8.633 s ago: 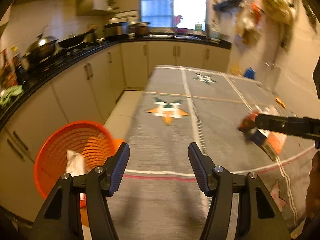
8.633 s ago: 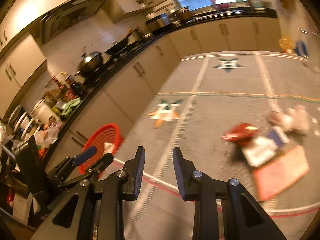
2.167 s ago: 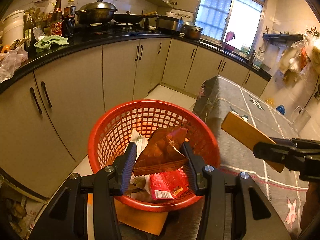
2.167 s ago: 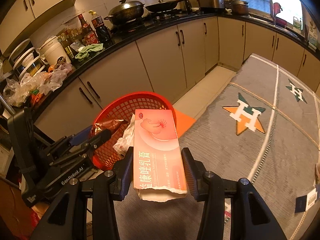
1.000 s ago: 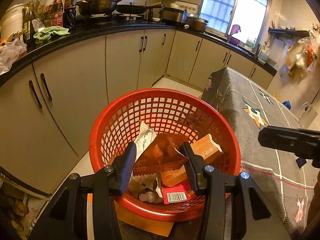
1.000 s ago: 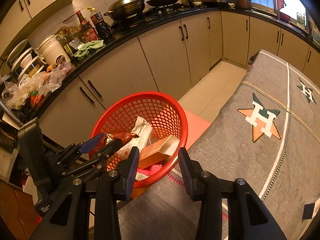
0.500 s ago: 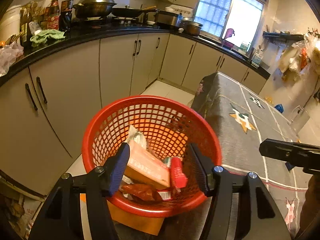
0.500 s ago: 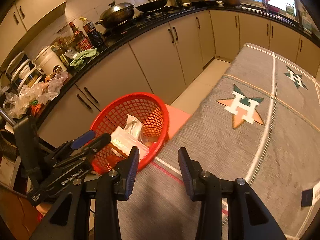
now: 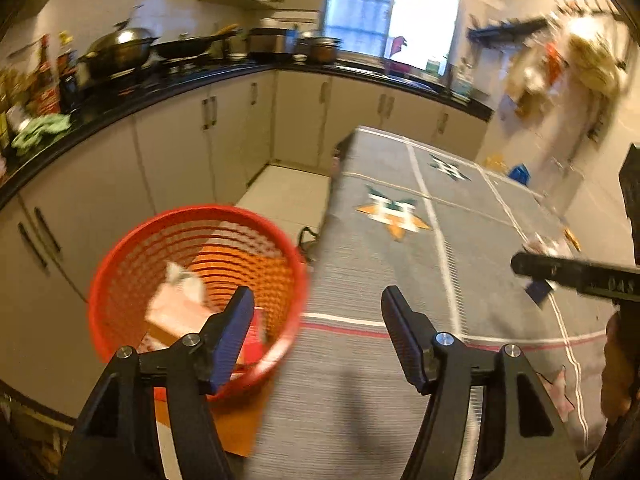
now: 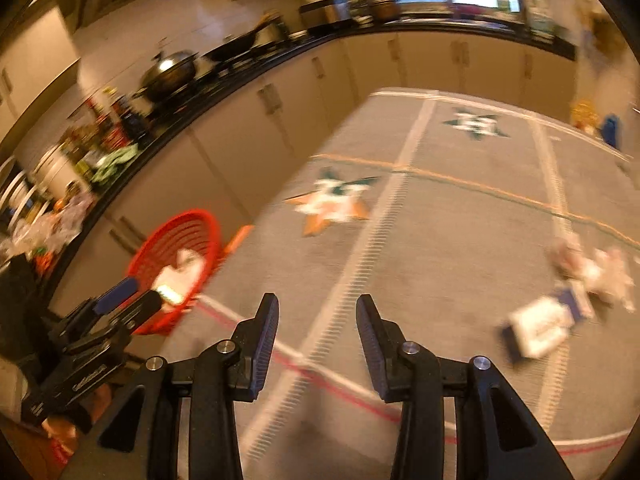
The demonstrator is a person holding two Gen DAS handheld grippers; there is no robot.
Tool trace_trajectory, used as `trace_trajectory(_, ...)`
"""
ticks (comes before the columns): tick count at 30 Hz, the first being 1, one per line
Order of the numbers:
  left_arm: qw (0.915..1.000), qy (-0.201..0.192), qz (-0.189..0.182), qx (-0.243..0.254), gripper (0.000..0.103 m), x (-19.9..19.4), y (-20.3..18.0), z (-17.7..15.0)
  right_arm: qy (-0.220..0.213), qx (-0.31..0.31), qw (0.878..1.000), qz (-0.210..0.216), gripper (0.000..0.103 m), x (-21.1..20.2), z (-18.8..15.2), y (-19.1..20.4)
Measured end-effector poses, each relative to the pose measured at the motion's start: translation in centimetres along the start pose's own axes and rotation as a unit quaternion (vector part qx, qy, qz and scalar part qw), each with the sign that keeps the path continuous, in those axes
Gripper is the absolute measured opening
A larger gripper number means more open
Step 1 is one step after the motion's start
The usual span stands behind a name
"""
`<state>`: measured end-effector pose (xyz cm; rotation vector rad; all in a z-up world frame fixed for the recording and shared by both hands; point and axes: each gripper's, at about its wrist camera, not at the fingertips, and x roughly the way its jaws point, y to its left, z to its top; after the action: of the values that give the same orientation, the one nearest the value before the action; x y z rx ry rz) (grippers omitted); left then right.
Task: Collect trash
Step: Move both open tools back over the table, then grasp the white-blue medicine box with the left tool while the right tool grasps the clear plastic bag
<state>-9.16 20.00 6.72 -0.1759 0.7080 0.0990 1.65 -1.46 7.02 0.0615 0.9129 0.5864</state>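
Kitchen cabinets (image 9: 168,160) under a black counter (image 9: 120,96) curve around us from nine o'clock to one o'clock, with a wok (image 9: 116,50) and pots on the hob and a bright window (image 9: 396,4) at twelve. Starting at the left of the left wrist view, we see the red basket (image 9: 120,264) at about eight o'clock, standing just off the table's edge; inside it lie a pale pink box (image 9: 172,312) and some white paper, blurred. Our left gripper (image 9: 316,332) hangs over the line where basket meets table, its jaws opening with nothing between them; the left finger (image 9: 234,336) overlaps the basket's near rim in the picture. To the right spreads the grey cloth (image 9: 360,280) on the table, marked with white lines and a star emblem (image 9: 394,216) at one o'clock. At three o'clock the right gripper's finger (image 9: 576,276) crosses the view, and a small dark blue item (image 9: 538,292) lies on the cloth behind it, too blurred to name. In the right wrist view we find the basket (image 10: 176,240) at nine o'clock with the left gripper (image 10: 128,300) in front of it. Our right gripper (image 10: 316,320) is moderately open and empty above the cloth (image 10: 440,240). At three o'clock, well apart from the basket, remaining trash lies on the cloth: a white-and-blue packet (image 10: 540,326) and, just behind it, crumpled pale wrappers (image 10: 596,268), all smeared by motion.
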Motion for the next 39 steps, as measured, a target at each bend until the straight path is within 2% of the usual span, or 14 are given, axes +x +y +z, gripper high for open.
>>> trace_trajectory(7, 0.9973, 0.017, -0.025, 0.067, 0.069, 1.2, -7.9, -0.1, -0.038, 0.071, 0.994, -0.075, 0.046, -4.6, -0.7, -9.5)
trace_trajectory(10, 0.9948, 0.02, -0.031, 0.094, 0.072, 1.6, -10.9, 0.1, -0.052, 0.115, 0.983, -0.131, 0.06, -6.0, -0.3, -14.0)
trace_trajectory(14, 0.9914, 0.021, -0.043, 0.122, 0.076, 2.0, -14.1, 0.2, -0.052, 0.167, 0.972, -0.155, 0.063, -6.1, 0.6, -18.9)
trace_trajectory(18, 0.9877, 0.031, -0.051, 0.144, 0.079, 2.9, -16.7, 0.5, -0.035, 0.204, 0.968, -0.143, 0.063, -4.3, 1.0, -22.1)
trace_trajectory(23, 0.9831, 0.037, -0.062, 0.168, 0.081, 3.7, -19.2, 0.6, -0.033, 0.233, 0.965, -0.119, 0.063, -2.3, 0.0, -23.6)
trace_trajectory(27, 0.9806, 0.04, -0.08, 0.174, 0.085, 4.6, -20.9, 1.2, -0.048, 0.227, 0.97, -0.069, 0.03, -2.5, -0.2, -24.1)
trace_trajectory(30, 0.9787, 0.045, -0.089, 0.179, 0.085, 5.5, -22.7, 1.4, -0.053, 0.214, 0.973, -0.07, 0.025, -2.5, -0.5, -23.6)
trace_trajectory(34, 0.974, 0.049, -0.091, 0.202, 0.085, 6.7, -25.3, 1.0, -0.081, 0.203, 0.972, -0.085, 0.023, -3.9, -0.6, -23.1)
trace_trajectory(39, 0.9654, 0.063, -0.072, 0.242, 0.085, 9.4, -27.9, 0.5, -0.1, 0.205, 0.97, -0.087, 0.023, -5.0, -0.8, -23.1)
